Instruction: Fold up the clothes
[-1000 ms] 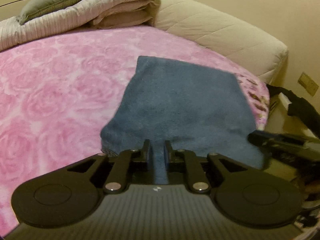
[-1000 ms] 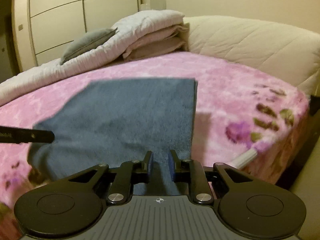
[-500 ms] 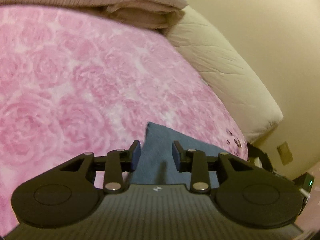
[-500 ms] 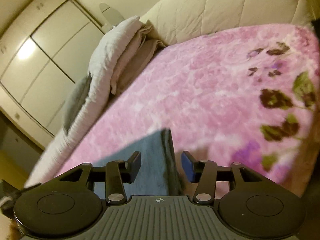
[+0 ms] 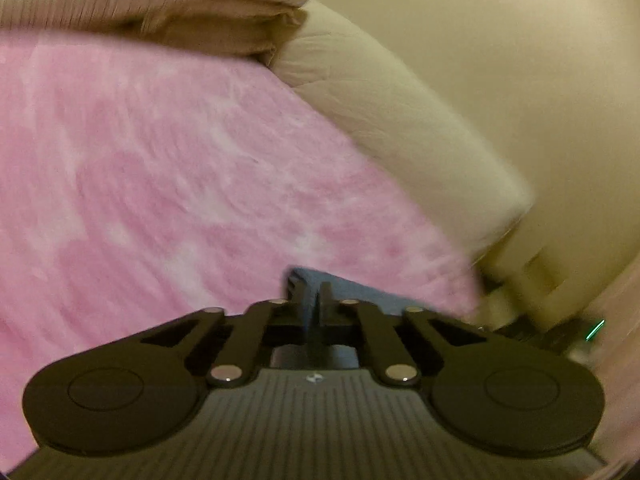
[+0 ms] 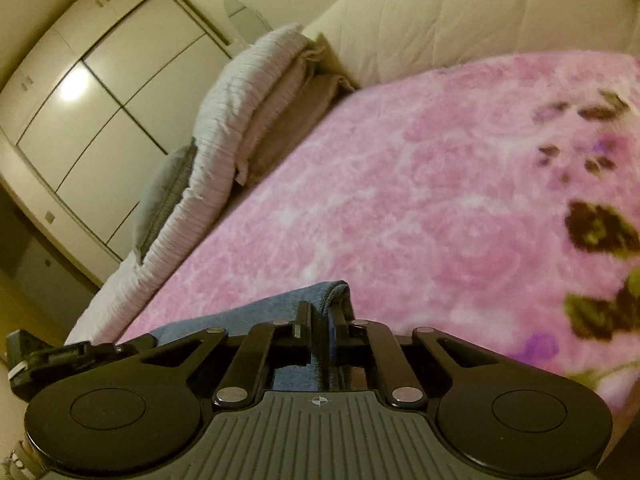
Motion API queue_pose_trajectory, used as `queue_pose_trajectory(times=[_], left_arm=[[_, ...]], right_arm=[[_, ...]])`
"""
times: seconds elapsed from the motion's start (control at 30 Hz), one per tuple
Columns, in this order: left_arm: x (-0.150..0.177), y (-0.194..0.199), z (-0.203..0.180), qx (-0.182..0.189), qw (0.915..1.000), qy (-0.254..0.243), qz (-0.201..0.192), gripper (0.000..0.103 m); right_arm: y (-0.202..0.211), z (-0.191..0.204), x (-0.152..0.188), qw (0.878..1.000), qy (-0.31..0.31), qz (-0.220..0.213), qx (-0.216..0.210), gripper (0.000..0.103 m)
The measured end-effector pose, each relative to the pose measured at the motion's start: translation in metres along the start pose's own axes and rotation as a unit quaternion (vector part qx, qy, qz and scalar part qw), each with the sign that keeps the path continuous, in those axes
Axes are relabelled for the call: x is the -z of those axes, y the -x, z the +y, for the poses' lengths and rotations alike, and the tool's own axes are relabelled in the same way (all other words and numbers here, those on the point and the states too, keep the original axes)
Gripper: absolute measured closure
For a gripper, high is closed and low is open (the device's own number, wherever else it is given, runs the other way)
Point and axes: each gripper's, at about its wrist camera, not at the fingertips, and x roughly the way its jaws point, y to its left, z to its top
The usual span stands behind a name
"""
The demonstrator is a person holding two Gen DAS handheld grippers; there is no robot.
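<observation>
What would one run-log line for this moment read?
left claw: shut on blue towel | right claw: shut on blue towel | surface: pink blanket

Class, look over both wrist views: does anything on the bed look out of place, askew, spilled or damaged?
Nothing stands out. The blue towel lies on the pink floral blanket, a far corner pinched in the left tool and another in the right tool. Folded bedding is stacked neatly at the head.

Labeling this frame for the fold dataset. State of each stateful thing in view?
left tongs: shut on blue towel's edge
right tongs: shut on blue towel's edge
blue towel: on the pink blanket, doubled over at the corner the right tongs pinch
bedding stack: folded, piled at the blanket's far side
wardrobe doors: closed
</observation>
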Motion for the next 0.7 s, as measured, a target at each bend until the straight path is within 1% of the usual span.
queue_pose_trajectory(times=[0.03,0.1,0.17,0.2,0.27,0.3,0.37,0.43,0.47,0.53,0.6,0.63,0.7], left_arm=[[0.001,-0.004,-0.004,-0.030,0.9989,-0.037,0.003,0.103],[0.007,-0.012,-0.008,-0.076,0.9938,-0.077,0.024,0.103],[0.009,-0.008,-0.006,-0.062,0.9962,-0.056,0.026,0.103],[0.007,-0.001,-0.005,-0.061,0.9973,-0.038,0.015,0.103],[0.001,0.018,-0.003,-0.050,0.9985,0.004,-0.020,0.103],[-0.002,0.029,-0.005,-0.037,0.9986,0.017,-0.036,0.103],[-0.006,0.048,-0.011,-0.009,0.9972,0.037,-0.064,0.103],[-0.007,0.042,-0.032,0.010,0.9990,0.001,-0.044,0.103],[-0.007,0.038,-0.042,0.016,0.9992,-0.017,-0.033,0.103],[0.002,0.020,-0.056,-0.008,0.9985,-0.054,-0.008,0.099],[0.014,-0.006,-0.058,-0.041,0.9967,-0.066,0.024,0.100],[0.020,-0.015,-0.057,-0.052,0.9955,-0.072,0.033,0.099],[0.029,-0.025,-0.061,-0.071,0.9932,-0.088,0.029,0.099]], right_arm=[[-0.006,-0.003,0.004,1.000,0.001,0.010,0.015,0.098],[-0.015,-0.003,0.012,0.999,0.009,0.016,0.040,0.098],[-0.013,0.004,0.011,0.999,0.024,0.011,0.046,0.096],[-0.011,0.007,0.010,0.998,0.029,0.011,0.048,0.095],[-0.005,0.012,0.006,0.998,0.036,0.010,0.056,0.091],[0.002,0.016,0.004,0.997,0.046,0.000,0.068,0.090],[0.019,0.031,0.004,0.992,0.080,-0.035,0.091,0.088],[0.033,0.046,0.009,0.987,0.118,-0.060,0.089,0.088],[0.036,0.053,0.012,0.985,0.134,-0.061,0.085,0.088],[0.027,0.065,0.019,0.981,0.169,-0.041,0.088,0.088],[0.008,0.069,0.026,0.974,0.196,-0.013,0.117,0.088],[-0.002,0.070,0.030,0.969,0.208,0.002,0.133,0.088],[-0.017,0.067,0.036,0.964,0.218,0.013,0.151,0.088]])
